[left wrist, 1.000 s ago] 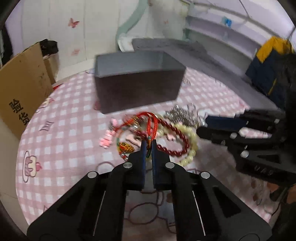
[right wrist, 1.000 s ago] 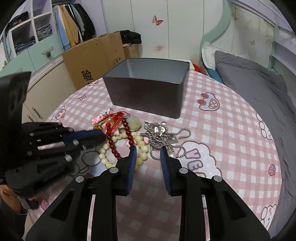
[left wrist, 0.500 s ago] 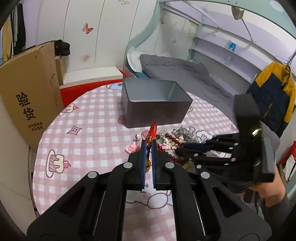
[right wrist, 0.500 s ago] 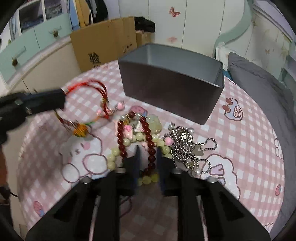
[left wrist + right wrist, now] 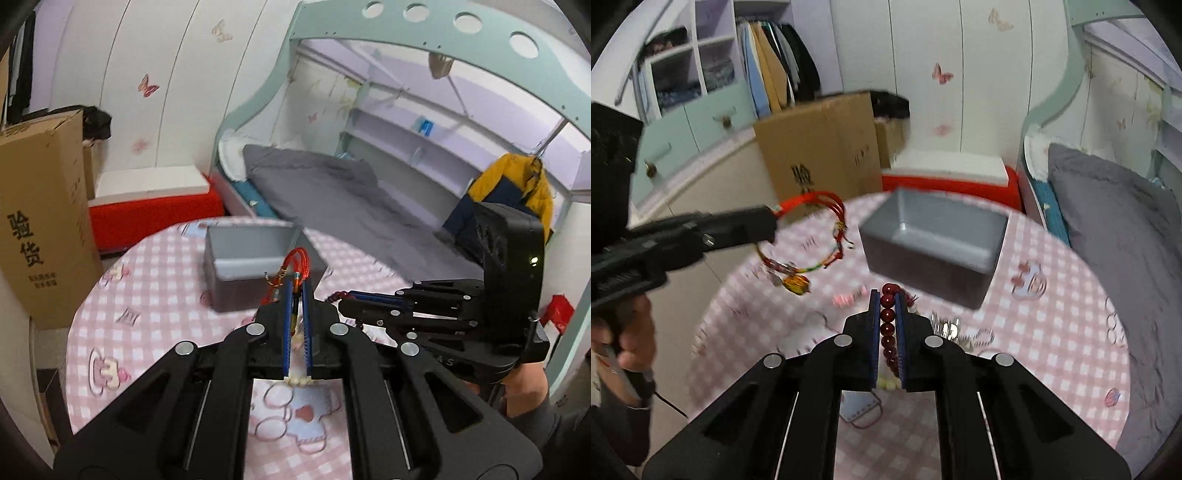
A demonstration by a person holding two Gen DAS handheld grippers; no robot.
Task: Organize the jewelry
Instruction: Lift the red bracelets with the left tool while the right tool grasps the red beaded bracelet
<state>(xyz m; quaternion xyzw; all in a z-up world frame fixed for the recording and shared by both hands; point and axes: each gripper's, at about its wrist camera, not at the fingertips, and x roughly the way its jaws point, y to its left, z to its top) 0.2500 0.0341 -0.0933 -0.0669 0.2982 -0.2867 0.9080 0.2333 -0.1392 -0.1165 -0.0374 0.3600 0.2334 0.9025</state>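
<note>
My left gripper (image 5: 296, 291) is shut on a red cord bracelet (image 5: 295, 264) and holds it in the air; from the right wrist view the bracelet (image 5: 812, 236) hangs from that gripper (image 5: 768, 221) with a small amber charm. My right gripper (image 5: 887, 299) is shut on a dark red bead bracelet (image 5: 888, 325), lifted above the table. The open grey box (image 5: 934, 240) stands on the pink checked table (image 5: 1052, 332) behind both; it also shows in the left wrist view (image 5: 255, 266). A silver chain (image 5: 956, 332) and pale beads (image 5: 888, 382) lie below.
A cardboard box (image 5: 820, 155) stands beyond the table's left edge. A red and white chest (image 5: 949, 177) sits behind the table. A bed with grey bedding (image 5: 351, 199) is to the right. A small pink charm (image 5: 849, 297) lies on the cloth.
Both grippers have risen from the table. The left lifted the red cord bracelet off the pile. The right closed on the dark red bead bracelet and raised it.
</note>
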